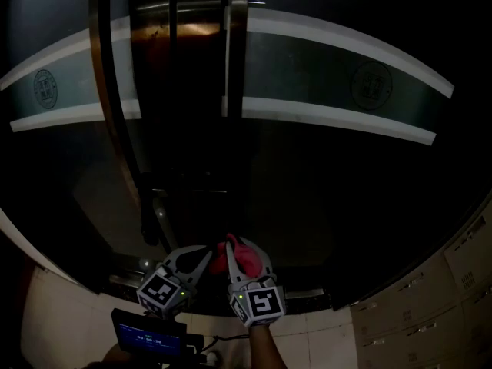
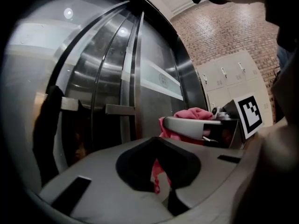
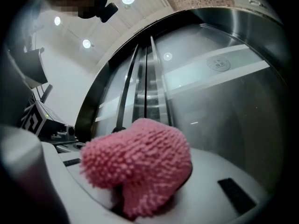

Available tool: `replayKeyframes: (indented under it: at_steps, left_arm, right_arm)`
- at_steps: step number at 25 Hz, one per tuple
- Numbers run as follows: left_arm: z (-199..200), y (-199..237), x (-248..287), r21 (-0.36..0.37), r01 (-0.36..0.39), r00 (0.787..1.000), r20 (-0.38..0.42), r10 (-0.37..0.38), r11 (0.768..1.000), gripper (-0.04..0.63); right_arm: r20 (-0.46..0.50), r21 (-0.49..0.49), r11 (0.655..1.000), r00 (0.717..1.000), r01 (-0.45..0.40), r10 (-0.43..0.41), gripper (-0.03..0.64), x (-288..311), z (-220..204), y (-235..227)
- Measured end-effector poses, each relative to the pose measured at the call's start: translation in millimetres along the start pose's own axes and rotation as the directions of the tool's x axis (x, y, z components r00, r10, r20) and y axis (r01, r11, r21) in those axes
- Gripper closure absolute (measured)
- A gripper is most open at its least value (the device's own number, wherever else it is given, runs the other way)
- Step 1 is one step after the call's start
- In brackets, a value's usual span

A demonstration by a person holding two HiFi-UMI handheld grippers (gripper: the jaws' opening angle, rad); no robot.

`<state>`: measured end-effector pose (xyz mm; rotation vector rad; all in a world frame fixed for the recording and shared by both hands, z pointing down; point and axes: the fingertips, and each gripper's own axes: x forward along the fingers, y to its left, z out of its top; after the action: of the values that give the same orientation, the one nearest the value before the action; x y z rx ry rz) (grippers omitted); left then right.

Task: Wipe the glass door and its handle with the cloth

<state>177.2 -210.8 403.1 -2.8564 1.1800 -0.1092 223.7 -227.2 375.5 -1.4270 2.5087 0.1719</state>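
A dark glass door (image 1: 330,175) with a frosted band fills the head view; a vertical metal handle (image 1: 234,44) runs down beside the door's meeting edge. Low in the middle, my right gripper (image 1: 244,254) is shut on a bunched pink cloth (image 1: 240,256), close to the glass. In the right gripper view the cloth (image 3: 140,162) bulges out between the jaws in front of the door (image 3: 224,101). My left gripper (image 1: 206,254) sits just left of it, jaws together, with a pink strand of cloth (image 2: 156,174) caught in their hollow. In the left gripper view, the handle (image 2: 137,78) rises ahead.
White lockers (image 1: 453,283) stand at the lower right, below a brick wall (image 2: 224,31). A small device with a lit screen (image 1: 147,335) sits under my left gripper. A second metal bar (image 1: 115,114) curves down the left door. Pale floor tiles (image 1: 338,344) lie underfoot.
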Motion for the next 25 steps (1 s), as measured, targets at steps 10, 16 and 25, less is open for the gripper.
replayKeyframes:
  at_steps: [10, 16, 25]
  left_arm:
    - [-3, 2, -100, -0.039, -0.177, 0.984, 0.007, 0.177, 0.983, 0.592]
    - [-5, -7, -138, -0.027, -0.219, 0.976, 0.005, 0.219, 0.975, 0.591]
    - [12, 1, -156, -0.039, -0.190, 0.981, 0.039, 0.192, 0.981, 0.592]
  right_arm:
    - [-0.035, -0.007, 0.983, 0.982, -0.184, 0.184, 0.557, -28, 18, 114]
    - [-0.042, -0.003, 0.976, 0.975, -0.219, 0.219, 0.557, -49, 21, 149]
    - [-0.037, -0.011, 0.980, 0.980, -0.197, 0.196, 0.558, -42, 29, 172]
